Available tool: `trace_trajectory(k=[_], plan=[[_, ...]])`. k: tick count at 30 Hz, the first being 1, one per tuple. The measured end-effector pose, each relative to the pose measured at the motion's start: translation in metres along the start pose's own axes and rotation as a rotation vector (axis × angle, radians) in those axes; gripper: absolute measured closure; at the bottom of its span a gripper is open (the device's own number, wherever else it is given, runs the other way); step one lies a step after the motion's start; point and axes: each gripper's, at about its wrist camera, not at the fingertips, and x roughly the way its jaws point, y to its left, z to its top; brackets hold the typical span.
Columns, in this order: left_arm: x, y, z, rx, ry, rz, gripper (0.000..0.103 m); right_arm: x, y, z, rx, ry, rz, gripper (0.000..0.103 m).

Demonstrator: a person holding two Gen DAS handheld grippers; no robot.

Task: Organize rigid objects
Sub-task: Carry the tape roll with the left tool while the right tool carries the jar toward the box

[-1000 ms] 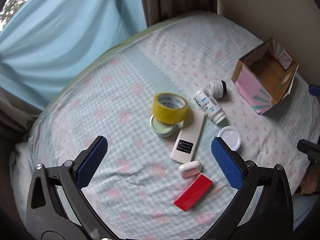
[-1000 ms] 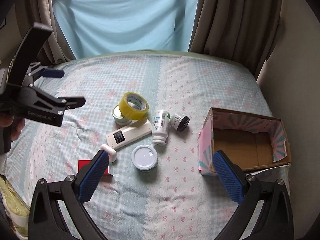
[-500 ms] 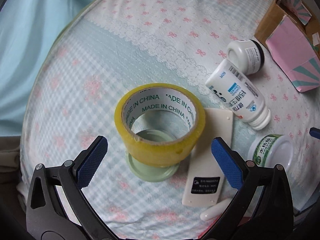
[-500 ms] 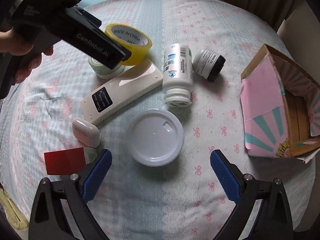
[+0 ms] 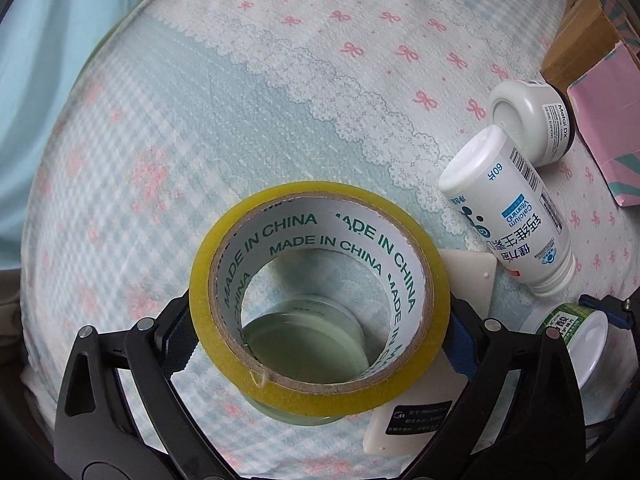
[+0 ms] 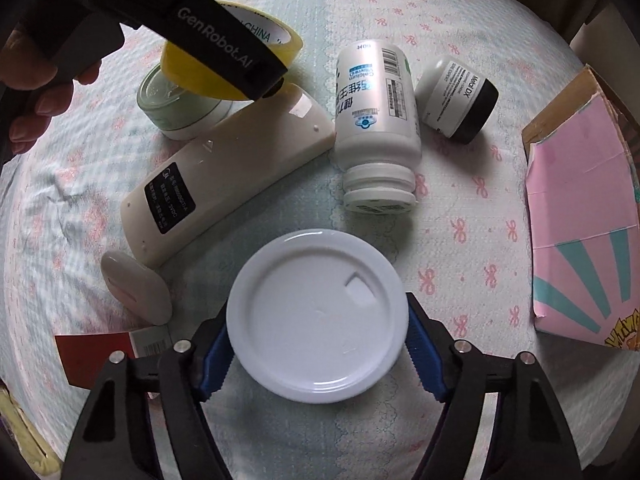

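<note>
My left gripper (image 5: pixel 318 340) is shut on a yellow tape roll (image 5: pixel 320 388), which rests on a pale green round tin (image 5: pixel 304 344). The roll also shows in the right wrist view (image 6: pixel 192 68). My right gripper (image 6: pixel 318 356) is shut on a white-lidded round jar (image 6: pixel 318 316), whose green label shows in the left wrist view (image 5: pixel 576 340). Between them lie a white remote (image 6: pixel 224 172), a white pill bottle (image 6: pixel 374 120) on its side and a small black-capped jar (image 6: pixel 460 98).
An open pink cardboard box (image 6: pixel 580 240) lies on its side at the right. A white earbud case (image 6: pixel 136 288) and a red card box (image 6: pixel 96 352) lie at the left. The bed has a checked, bow-patterned cover (image 5: pixel 280 80).
Both grippers moved down and forward onto the objects. The left one closed around the tape roll and the right one closed around the white-lidded jar.
</note>
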Motion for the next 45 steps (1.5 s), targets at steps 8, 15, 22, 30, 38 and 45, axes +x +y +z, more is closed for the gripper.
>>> trace_trajectory(k=[8,15,22,30,38,45], plan=[[-0.004,0.018,0.000,-0.067,-0.025,-0.029,0.007,0.004,-0.003,0.004,-0.008,-0.003,0.006,0.037],[-0.035,0.027,-0.008,-0.104,-0.086,-0.016,0.007,-0.012,-0.007,-0.002,-0.003,-0.026,0.010,0.037],[-0.085,0.017,-0.020,-0.144,-0.172,-0.004,0.007,-0.053,-0.006,-0.003,-0.011,-0.092,0.004,0.037],[-0.179,-0.001,-0.050,-0.207,-0.292,0.013,0.007,-0.129,-0.020,-0.010,-0.022,-0.194,0.000,0.037],[-0.266,-0.033,-0.057,-0.239,-0.388,-0.033,0.007,-0.227,-0.061,-0.012,0.045,-0.241,0.080,0.037],[-0.316,-0.073,-0.039,-0.248,-0.467,-0.092,0.007,-0.303,-0.128,-0.009,0.086,-0.309,0.058,0.037]])
